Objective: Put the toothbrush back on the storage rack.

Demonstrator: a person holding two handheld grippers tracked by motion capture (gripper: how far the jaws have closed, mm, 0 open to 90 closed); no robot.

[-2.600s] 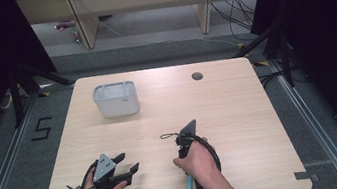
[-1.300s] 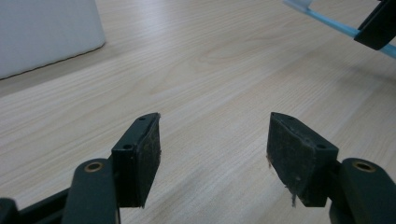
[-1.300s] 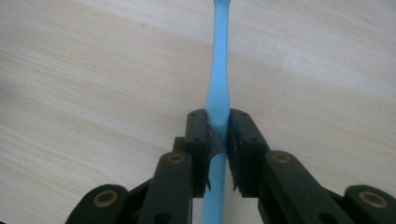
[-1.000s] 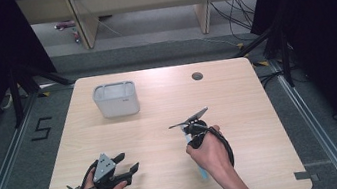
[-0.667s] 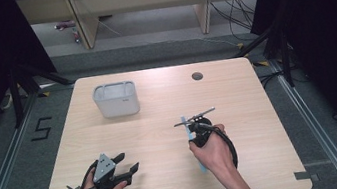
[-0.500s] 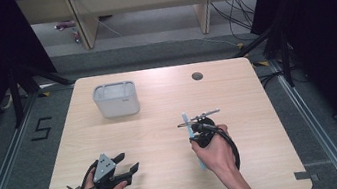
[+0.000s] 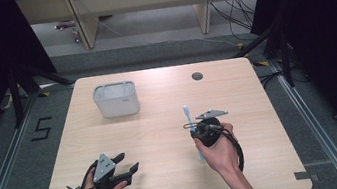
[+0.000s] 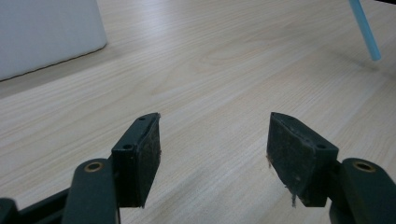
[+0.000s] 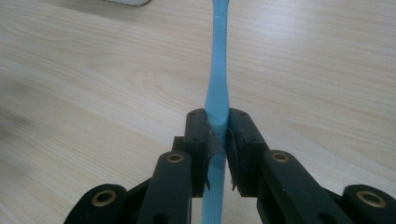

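Right gripper view shows the right tongs [image 9: 217,140] clamped on a light blue toothbrush [image 9: 217,88], whose handle runs between the pads. In the high view it is held above the bench [image 7: 258,96], right of centre. The left tongs [image 8: 215,158] stand wide with nothing between them, near the left corner; a white container [image 7: 115,99] sits far left.

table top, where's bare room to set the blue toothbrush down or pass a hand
The table is mostly bare. Widest free patch: the middle, between the white container and both grippers. Also bare: the right side below the small round hole, and the far left edge. Busiest at the near edge, around the left gripper and the right gripper clamping the blue toothbrush.
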